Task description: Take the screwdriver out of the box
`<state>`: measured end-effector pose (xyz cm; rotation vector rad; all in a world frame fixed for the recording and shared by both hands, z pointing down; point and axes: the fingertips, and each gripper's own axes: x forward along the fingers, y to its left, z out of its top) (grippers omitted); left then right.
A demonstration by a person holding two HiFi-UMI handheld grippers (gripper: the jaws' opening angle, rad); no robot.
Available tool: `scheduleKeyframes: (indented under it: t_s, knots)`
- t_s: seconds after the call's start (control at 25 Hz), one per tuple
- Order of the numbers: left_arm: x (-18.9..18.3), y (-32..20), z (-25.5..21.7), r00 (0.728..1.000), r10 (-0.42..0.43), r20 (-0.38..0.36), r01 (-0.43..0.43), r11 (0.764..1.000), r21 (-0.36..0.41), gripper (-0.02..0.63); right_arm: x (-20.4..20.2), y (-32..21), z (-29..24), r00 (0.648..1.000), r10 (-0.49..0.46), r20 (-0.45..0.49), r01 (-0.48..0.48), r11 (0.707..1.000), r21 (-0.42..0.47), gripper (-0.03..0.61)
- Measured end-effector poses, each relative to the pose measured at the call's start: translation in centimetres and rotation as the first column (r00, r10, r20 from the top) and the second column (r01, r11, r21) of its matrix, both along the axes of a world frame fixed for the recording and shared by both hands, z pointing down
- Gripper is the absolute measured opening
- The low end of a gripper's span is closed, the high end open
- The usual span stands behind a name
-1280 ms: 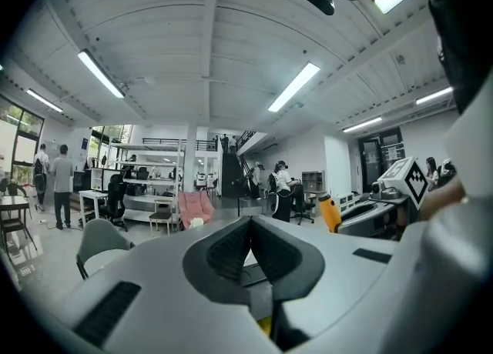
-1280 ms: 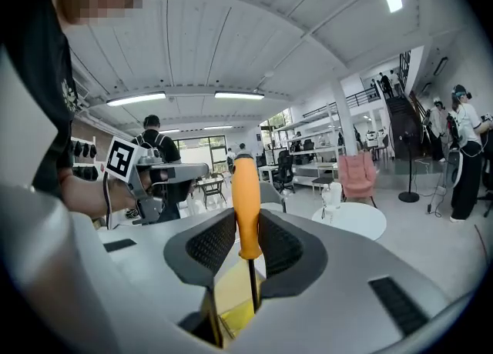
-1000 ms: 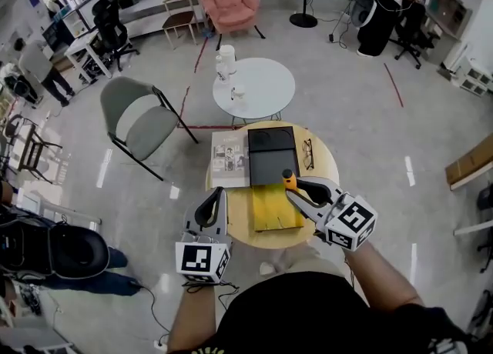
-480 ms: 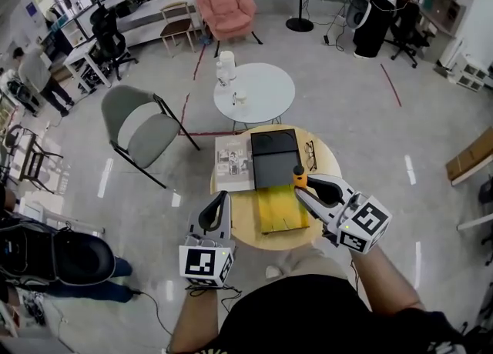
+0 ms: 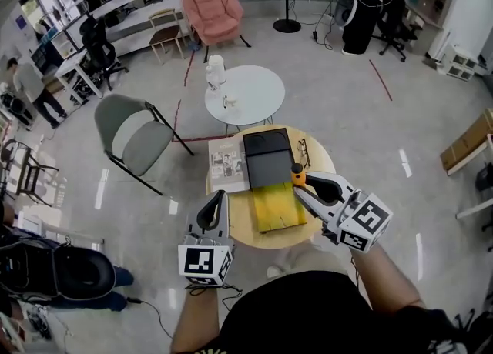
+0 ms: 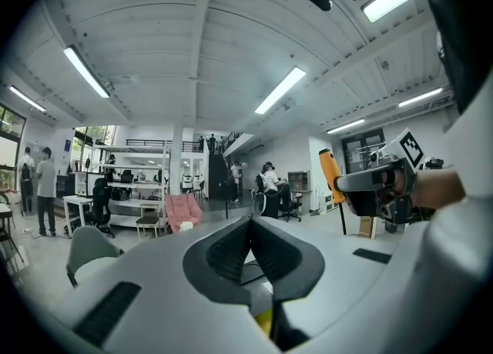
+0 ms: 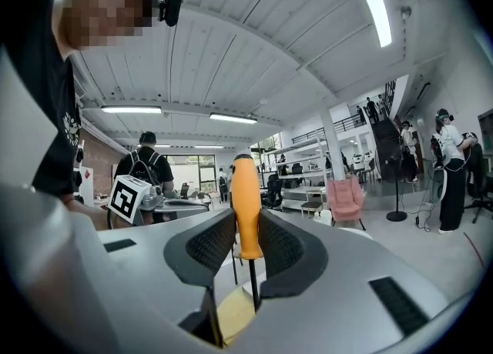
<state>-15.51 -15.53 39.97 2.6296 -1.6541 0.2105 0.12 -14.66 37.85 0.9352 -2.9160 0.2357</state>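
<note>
One round wooden table [image 5: 324, 165] lies under and ahead of both grippers. Further ahead of the left gripper [image 5: 216, 200], on the floor, a grey folding chair [image 5: 127, 133] is seen, and a white round table [image 5: 246, 95] stands beyond the wooden one.

On the wooden table a box [image 5: 279, 208] lies open. Its yellow half is placed between the two grippers and below them, and its black half is set just ahead of the right gripper [image 5: 302, 188]. A booklet [image 5: 228, 163] is laid beside the black half, ahead of the left gripper.

The left gripper is held level over the near left edge of the table, beside the yellow half. Its jaws are pressed together and nothing is seen between them.

The right gripper is held over the right side of the yellow half. Its jaws are clamped on the orange handle of the screwdriver [image 7: 246, 206], which is kept upright. The handle's top stands above the jaws and the thin dark shaft hangs below them, with the yellow lining seen beneath. The tip is hidden by the gripper body.

A pair of glasses [image 5: 303, 152] is laid on the table just ahead of the right gripper, to the right of the black half.
</note>
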Motion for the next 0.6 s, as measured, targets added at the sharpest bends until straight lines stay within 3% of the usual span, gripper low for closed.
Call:
scheduleKeyframes:
  t_s: [0.6]
  knots:
    - [0.28, 0.20, 0.35, 1.000, 0.009, -0.001, -0.009, 1.000, -0.003, 0.014, 0.56, 0.77, 0.50, 1.000, 0.016, 0.008, -0.016, 1.000, -0.011, 0.109]
